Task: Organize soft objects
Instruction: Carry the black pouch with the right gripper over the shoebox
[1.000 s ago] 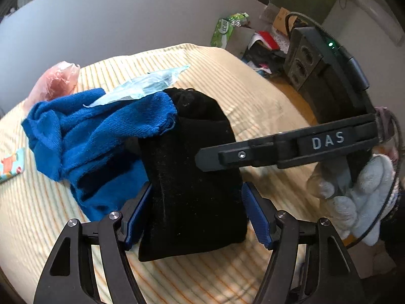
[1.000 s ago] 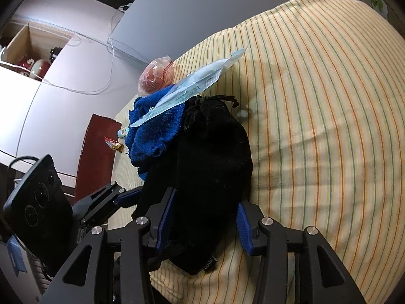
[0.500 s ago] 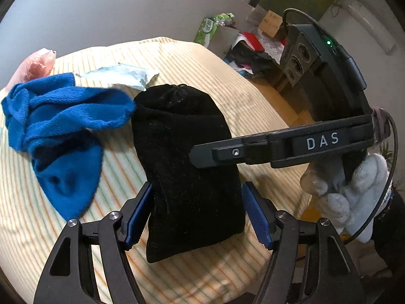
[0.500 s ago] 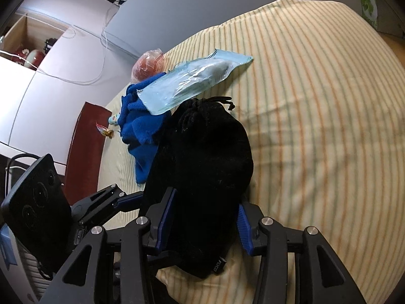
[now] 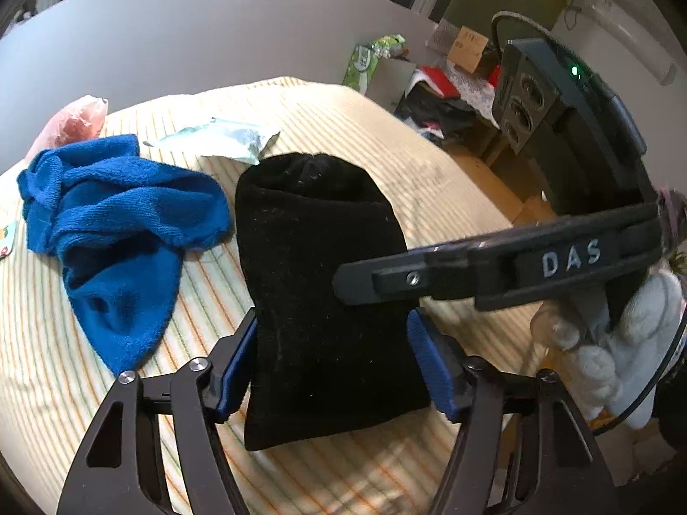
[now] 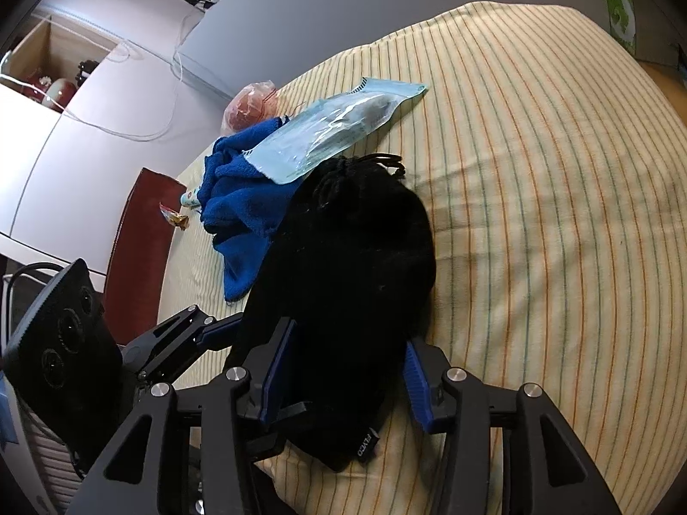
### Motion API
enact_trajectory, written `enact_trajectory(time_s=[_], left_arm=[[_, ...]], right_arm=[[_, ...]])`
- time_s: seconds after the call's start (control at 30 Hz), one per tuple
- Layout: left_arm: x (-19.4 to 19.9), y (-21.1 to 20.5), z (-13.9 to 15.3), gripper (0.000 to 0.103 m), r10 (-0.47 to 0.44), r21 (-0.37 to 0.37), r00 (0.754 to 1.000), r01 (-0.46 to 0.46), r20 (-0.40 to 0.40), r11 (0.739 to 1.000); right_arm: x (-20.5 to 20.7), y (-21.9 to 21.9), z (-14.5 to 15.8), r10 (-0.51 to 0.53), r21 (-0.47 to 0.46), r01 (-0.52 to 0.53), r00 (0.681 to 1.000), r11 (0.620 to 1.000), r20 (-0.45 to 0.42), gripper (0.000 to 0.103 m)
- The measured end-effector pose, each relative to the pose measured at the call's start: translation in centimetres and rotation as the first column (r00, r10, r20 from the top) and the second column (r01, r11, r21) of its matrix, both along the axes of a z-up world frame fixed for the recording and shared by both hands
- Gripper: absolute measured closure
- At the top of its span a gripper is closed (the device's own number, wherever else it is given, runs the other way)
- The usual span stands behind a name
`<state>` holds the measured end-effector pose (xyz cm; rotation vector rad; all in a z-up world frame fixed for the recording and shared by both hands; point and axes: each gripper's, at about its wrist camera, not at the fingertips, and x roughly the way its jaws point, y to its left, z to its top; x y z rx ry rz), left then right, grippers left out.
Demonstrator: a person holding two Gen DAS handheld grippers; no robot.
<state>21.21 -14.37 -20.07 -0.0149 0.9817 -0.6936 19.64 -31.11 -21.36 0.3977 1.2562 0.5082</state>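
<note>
Where the black velvet drawstring pouch [image 5: 326, 292] lies flat on the yellow striped cloth-covered surface [image 5: 352, 128], both claws straddle its near end. The left gripper [image 5: 332, 362] is spread wide, blue pads just beside the pouch's edges — whether they touch, cannot tell. The right gripper [image 6: 343, 371] is likewise parted around the pouch, not clenched. A crumpled blue terry towel [image 5: 116, 236] lies left of the pouch; a pale blue sealed plastic packet [image 6: 330, 133] sits beyond the pouch's cinched mouth.
</note>
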Motion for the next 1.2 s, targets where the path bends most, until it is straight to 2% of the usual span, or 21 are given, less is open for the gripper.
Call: enact_trajectory(time_s=[0.2, 0.43, 0.63, 0.9, 1.2], left_arm=[[-1.1, 0.0, 0.9, 0.040, 0.000, -0.072, 1.000, 0.000, 0.001, 0.997], [-3.1, -0.2, 2.6, 0.040, 0.001, -0.123, 0.999, 0.005, 0.048, 0.992], [-4.2, 1.4, 4.6, 0.040, 0.039, -0.131, 0.993, -0.025, 0.108, 0.991], [-6.2, 6.3, 7.6, 0.040, 0.153, -0.159, 0.973, -0.126, 0.173, 0.979], [-7.7, 14.5, 10.5, 0.040, 0.315, -0.174, 0.919, -0.279, 0.239, 0.945]], right_arm=[[-1.8, -0.4, 1.5, -0.018, 0.000, 0.018, 0.999, 1.000, 0.040, 0.059], [-4.7, -1.3, 3.7, -0.034, 0.003, 0.034, 0.995, 0.999, 0.090, 0.059], [-6.0, -0.2, 6.1, -0.017, 0.005, 0.016, 0.991, 1.000, 0.132, 0.059], [-6.0, 5.1, 9.9, 0.078, 0.001, -0.080, 0.974, 0.997, 0.214, 0.059], [-4.9, 14.8, 13.4, 0.222, -0.007, -0.230, 0.931, 0.973, 0.290, 0.059]])
